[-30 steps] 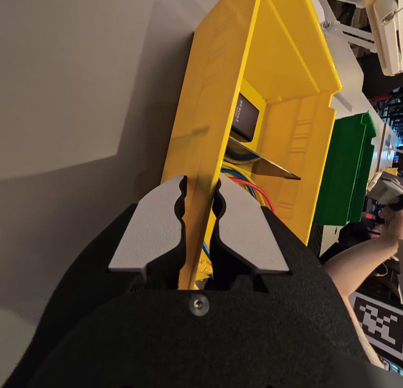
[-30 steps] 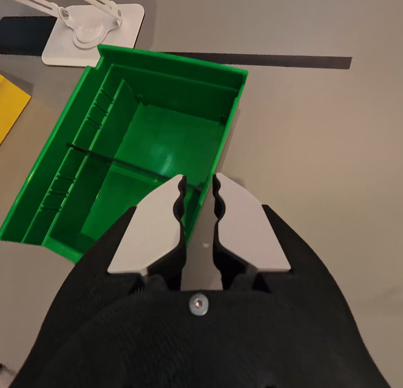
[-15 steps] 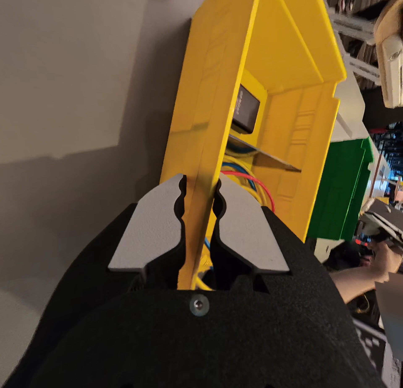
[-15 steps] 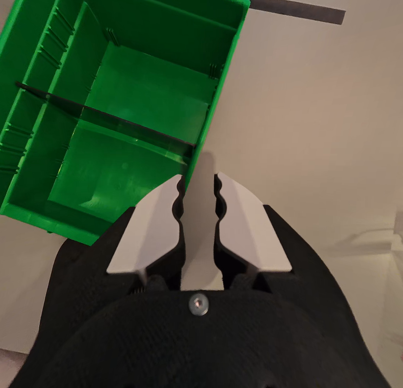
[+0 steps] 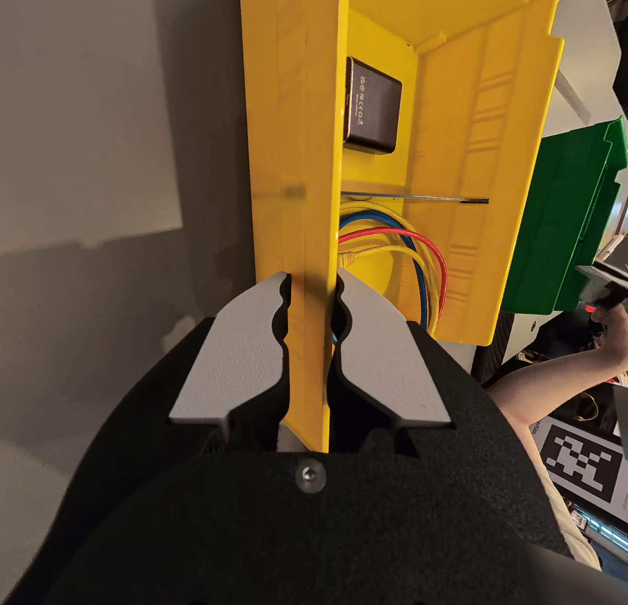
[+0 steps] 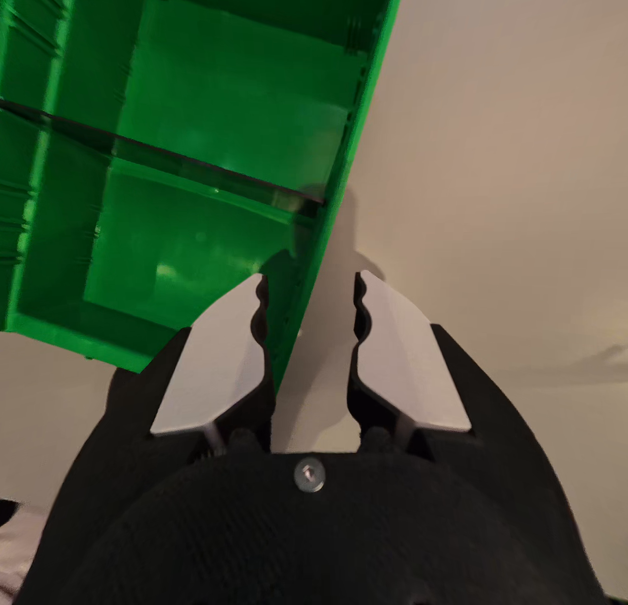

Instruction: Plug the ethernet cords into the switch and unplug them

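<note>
- The left gripper (image 5: 311, 282) has its fingers pinching the side wall of the yellow plastic bin (image 5: 292, 112), probably to steady or shift it; the small dark boxy switch (image 5: 372, 106) lies in the far compartment, the coiled blue, red and yellow ethernet cords (image 5: 421, 262) in the near one, behind a thin divider (image 5: 414, 199).
- The right gripper (image 6: 309, 279) hovers with fingers spread astride the wall of the empty green plastic bin (image 6: 353, 146) on the beige worktop (image 6: 509, 146); nothing is gripped, perhaps about to be.

The left gripper (image 5: 312, 277) is clamped on a yellow bin wall (image 5: 307, 194) held between its fingers, while the right gripper (image 6: 310, 277) is held with fingers spread.
</note>
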The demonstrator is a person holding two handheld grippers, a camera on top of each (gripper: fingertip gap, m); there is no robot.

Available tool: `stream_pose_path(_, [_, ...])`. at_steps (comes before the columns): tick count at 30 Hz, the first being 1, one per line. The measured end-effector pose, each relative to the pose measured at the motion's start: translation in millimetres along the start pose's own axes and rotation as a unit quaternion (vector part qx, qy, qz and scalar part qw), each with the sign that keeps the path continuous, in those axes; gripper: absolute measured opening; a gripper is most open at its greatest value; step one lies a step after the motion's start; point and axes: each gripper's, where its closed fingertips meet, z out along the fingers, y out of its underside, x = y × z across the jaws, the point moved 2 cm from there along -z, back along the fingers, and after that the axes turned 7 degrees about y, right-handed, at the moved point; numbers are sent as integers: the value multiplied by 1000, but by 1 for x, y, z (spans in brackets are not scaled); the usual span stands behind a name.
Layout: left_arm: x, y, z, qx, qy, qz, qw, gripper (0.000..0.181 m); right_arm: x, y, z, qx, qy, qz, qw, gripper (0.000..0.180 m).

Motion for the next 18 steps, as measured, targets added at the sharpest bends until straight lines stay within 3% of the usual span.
stream_pose_path(6, [1,-2,1,-8,9,2,1000,21,-6,8,23,-58,1,-27,998,15])
stream_pose_path(18, [2,-5,3,-10,8,6,1000,21,10,-9,36,-65,-16,0,998,8])
